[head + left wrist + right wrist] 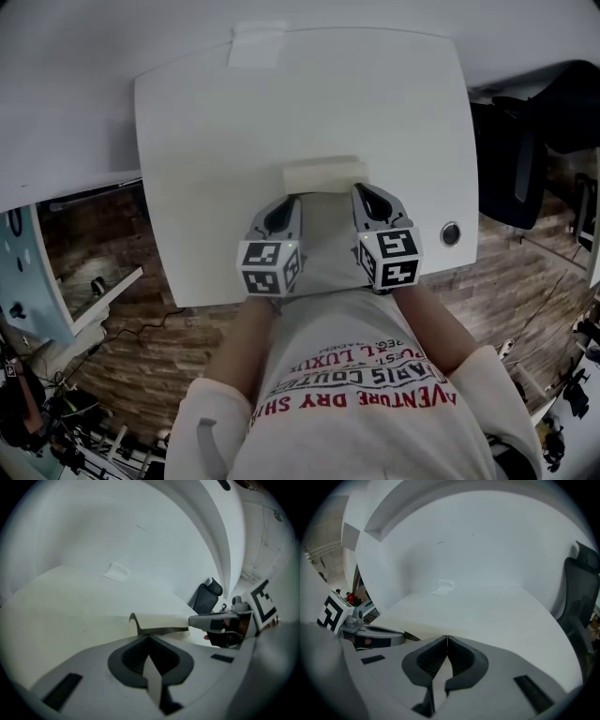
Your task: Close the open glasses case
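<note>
A cream glasses case [324,175] lies on the white table [206,141], a little nearer than its middle. My left gripper [292,199] is shut, with its tips at the case's near left corner. My right gripper [359,190] is also shut, at the near right corner. In the left gripper view the case [159,622] sits just beyond the shut left gripper [149,638], with a dark gap under its upper shell. The right gripper's finger [211,620] reaches in from the right. In the right gripper view the case [426,629] lies flat just ahead of the shut right gripper [447,638].
A white paper scrap [258,42] lies at the table's far edge. A round grommet [451,232] sits near the right front corner. A black chair [525,150] stands to the right of the table. My torso is against the near edge.
</note>
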A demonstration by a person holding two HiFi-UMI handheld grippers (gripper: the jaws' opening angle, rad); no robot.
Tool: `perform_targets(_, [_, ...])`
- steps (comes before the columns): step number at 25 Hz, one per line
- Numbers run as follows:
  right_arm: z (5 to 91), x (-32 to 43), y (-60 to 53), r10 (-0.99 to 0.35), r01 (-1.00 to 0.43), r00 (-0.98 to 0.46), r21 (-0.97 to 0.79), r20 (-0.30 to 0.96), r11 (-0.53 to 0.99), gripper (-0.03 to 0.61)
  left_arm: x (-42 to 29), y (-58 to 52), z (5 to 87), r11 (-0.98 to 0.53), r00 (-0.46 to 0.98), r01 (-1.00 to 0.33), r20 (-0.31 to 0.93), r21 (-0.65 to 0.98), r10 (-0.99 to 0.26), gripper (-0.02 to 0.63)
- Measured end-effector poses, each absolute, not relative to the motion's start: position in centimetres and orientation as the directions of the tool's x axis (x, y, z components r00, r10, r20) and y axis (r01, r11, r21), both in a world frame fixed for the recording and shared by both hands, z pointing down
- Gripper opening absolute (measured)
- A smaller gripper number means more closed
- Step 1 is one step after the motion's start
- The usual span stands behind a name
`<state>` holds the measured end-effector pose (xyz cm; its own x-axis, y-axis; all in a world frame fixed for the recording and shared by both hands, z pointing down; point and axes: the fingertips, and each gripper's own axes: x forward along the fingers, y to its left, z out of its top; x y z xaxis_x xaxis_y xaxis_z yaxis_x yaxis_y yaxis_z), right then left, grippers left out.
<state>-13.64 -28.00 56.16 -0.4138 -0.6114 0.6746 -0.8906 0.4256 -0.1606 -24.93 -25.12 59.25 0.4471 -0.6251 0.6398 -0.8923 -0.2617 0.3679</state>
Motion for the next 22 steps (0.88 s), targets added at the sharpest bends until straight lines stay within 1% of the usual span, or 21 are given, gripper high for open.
perform_targets(7, [57.2, -13.5, -27.3, -0.609, -0.889, -0.413, -0.157, 0.677, 0.429, 0.012, -24.8, -25.1, 59.4, -0.259, 0.444, -0.894, 0.642, 0.366, -0.625, -0.002])
perform_targets(15, [58.7, -13.2, -27.0, -0.582, -0.899, -0.400, -0.178, 0.708, 0.401, 0.012, -24.6, -23.3, 60.1, -0.259, 0.440, -0.898, 0.694, 0.357, -0.570, -0.002])
perform_targets(22, [57.4, -13.4, -26.8, -0.599, -0.893, -0.418, -0.189, 0.683, 0.408, 0.012, -24.8, -23.7, 58.6, -0.274, 0.436, -0.900, 0.673, 0.340, -0.597, -0.002])
